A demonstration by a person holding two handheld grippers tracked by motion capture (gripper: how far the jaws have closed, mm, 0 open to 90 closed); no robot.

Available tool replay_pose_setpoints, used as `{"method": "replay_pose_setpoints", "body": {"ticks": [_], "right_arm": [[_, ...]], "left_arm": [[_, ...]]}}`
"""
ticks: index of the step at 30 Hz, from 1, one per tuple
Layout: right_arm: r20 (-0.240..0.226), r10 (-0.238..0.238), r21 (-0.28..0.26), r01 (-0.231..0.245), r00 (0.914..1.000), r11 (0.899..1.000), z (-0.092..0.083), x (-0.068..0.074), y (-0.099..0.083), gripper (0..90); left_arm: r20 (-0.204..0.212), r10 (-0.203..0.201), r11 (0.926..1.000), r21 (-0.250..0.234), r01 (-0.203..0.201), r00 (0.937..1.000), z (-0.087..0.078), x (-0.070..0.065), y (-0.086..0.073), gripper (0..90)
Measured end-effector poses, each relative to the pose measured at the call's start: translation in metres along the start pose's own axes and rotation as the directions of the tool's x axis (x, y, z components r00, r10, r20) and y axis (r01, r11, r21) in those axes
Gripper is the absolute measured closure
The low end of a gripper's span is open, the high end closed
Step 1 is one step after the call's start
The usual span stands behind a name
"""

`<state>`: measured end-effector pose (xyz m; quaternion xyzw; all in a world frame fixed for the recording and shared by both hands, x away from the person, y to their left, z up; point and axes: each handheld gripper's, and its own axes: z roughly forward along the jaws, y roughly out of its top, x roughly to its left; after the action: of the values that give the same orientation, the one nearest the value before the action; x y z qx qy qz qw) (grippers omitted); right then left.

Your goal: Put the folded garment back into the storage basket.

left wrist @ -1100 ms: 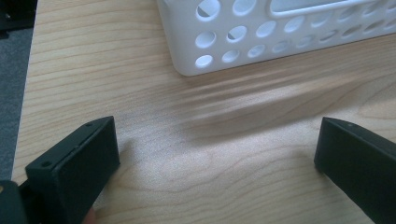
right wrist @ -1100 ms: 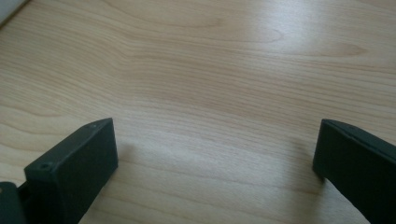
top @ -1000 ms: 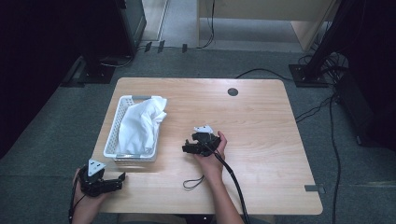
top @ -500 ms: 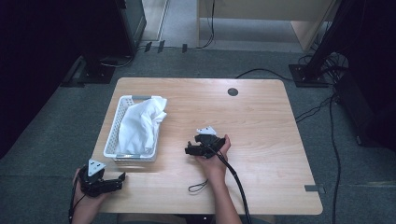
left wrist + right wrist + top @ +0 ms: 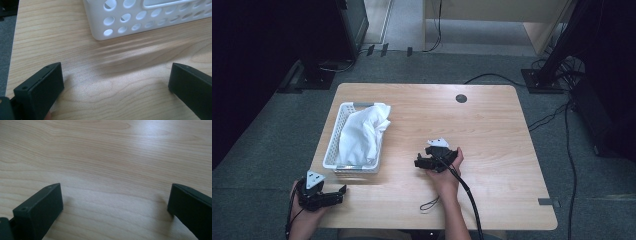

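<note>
One white basket (image 5: 332, 150) holds a crumpled white cloth (image 5: 361, 134).

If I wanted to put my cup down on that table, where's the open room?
The whole right half of the table is bare wood, from the right gripper out to the far edge with the round cable hole. The left side is crowded: the white basket holding a white cloth, with the left gripper beside its near end.

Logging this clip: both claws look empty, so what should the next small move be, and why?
Probably bring the right claw left toward the cloth heaped in the basket. Both claws are open over bare table, and the right one already points that way; the left claw sits below the basket.
</note>
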<state>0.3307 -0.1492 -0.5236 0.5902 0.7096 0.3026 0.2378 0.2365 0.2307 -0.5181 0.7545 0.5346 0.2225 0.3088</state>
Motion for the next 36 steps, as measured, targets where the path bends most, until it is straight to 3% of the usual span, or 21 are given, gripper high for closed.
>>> {"method": "replay_pose_setpoints", "body": {"ticks": [11, 36], "right_arm": [[0.019, 0.018, 0.000, -0.018, 0.9997, 1.000, -0.012, -0.021, -0.012, 0.0], [0.054, 0.054, -0.002, -0.054, 0.9971, 0.999, -0.027, -0.053, -0.026, 0.0]], "left_arm": [[0.000, 0.001, 1.0000, 0.000, -0.001, 1.0000, 0.000, 0.000, 0.000, 0.0], [0.000, 0.000, 1.0000, 0.000, 0.000, 1.0000, 0.000, 0.000, 0.000, 0.0]]}}
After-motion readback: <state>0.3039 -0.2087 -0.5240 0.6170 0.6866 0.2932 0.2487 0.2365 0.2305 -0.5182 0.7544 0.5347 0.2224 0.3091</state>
